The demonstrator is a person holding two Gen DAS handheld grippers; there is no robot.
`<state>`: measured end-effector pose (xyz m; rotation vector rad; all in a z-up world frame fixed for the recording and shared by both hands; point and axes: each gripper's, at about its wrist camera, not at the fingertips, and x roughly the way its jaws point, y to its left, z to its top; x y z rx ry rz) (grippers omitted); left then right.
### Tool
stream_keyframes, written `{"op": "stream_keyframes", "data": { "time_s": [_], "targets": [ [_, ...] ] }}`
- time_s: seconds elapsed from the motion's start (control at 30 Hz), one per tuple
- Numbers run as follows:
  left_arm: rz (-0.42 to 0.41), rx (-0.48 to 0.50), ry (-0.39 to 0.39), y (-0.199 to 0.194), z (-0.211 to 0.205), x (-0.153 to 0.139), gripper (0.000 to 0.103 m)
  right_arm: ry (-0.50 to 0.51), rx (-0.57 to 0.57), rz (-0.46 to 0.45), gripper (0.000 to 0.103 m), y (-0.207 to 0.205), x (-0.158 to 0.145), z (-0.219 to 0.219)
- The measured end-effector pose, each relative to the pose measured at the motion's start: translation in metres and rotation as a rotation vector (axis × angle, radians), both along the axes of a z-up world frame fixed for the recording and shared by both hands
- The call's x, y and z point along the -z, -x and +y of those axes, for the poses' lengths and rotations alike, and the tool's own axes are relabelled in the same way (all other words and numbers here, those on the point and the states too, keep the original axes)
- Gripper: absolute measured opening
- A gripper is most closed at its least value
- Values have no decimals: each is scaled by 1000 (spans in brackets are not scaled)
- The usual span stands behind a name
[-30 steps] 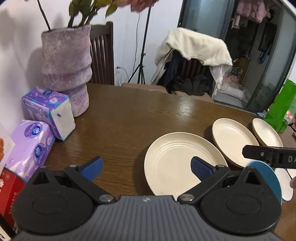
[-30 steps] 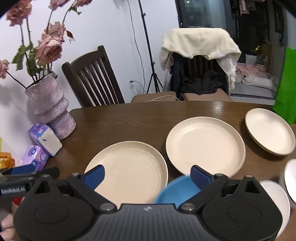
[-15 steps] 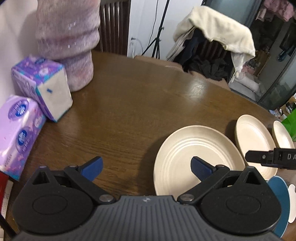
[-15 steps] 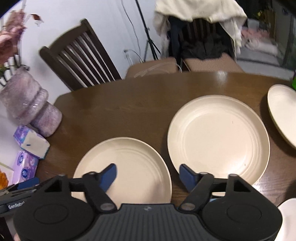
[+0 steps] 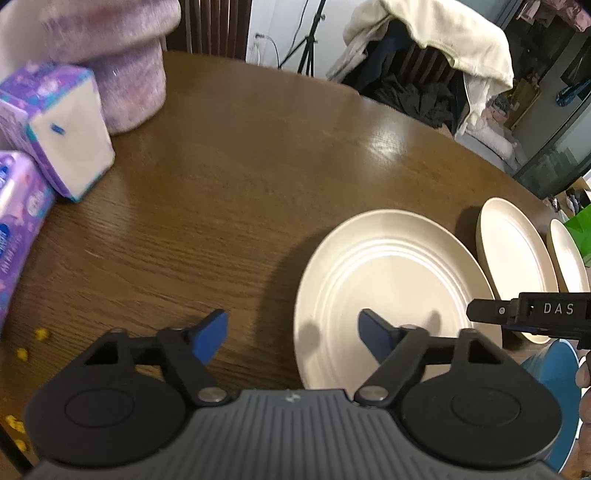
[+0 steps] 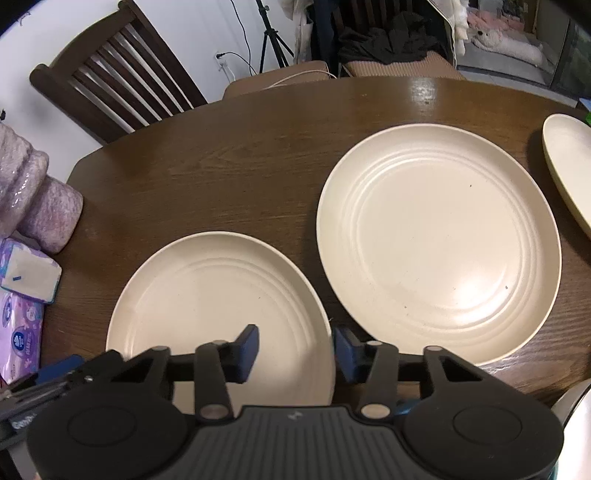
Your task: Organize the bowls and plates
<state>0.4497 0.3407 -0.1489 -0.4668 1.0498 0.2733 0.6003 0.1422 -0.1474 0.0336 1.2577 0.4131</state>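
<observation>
Near edge of the brown wood table (image 6: 258, 155): both grippers point down at the near plate (image 6: 221, 295), a round cream plate lying flat w/ ring grooves, so no long side to speak of. Left gripper (image 5: 291, 332) has its jaws closing, still wide apart, w/ the plate's left rim between them, pads not pressing. Right gripper (image 6: 295, 347) has its jaws closing too, narrower, w/ the plate's right rim in the gap; nothing held yet. A blue bowl (image 5: 561, 373) sits at the near right. A second plate (image 6: 439, 240) lies just beside the first, a third plate (image 6: 569, 162) by the right edge. Left edge: purple tissue packs (image 5: 55, 125) and a fuzzy pink vase (image 5: 122, 62). Past the far edge: a dark wood chair (image 6: 110, 77), a tripod (image 6: 271, 33), a chair w/ a cream cloth (image 5: 436, 33) over it. Vs. a sec ago: both grippers are lower and closer to the table, tipped down more, both less open.
</observation>
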Motion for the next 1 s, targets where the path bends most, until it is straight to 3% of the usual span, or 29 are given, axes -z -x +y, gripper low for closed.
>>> {"op": "stream_keyframes", "data": {
  "time_s": [0.13,0.23,0.3,0.4,1.0],
  "targets": [
    [13,3,48,-7,3,9,61,22,5,12,38,-3,5,3],
    [14,15,80,-12,3,11,38,32,10,21,29,-6,10,3],
    [26,5,57,-15,1,9,26,35,9,28,22,-7,15,3],
    [37,-14,59,-17,7,10,17,47,11,27,19,-7,21,2],
    [51,-9,8,-20,12,0,16,-54,32,-9,10,7,20,-20]
  ]
}}
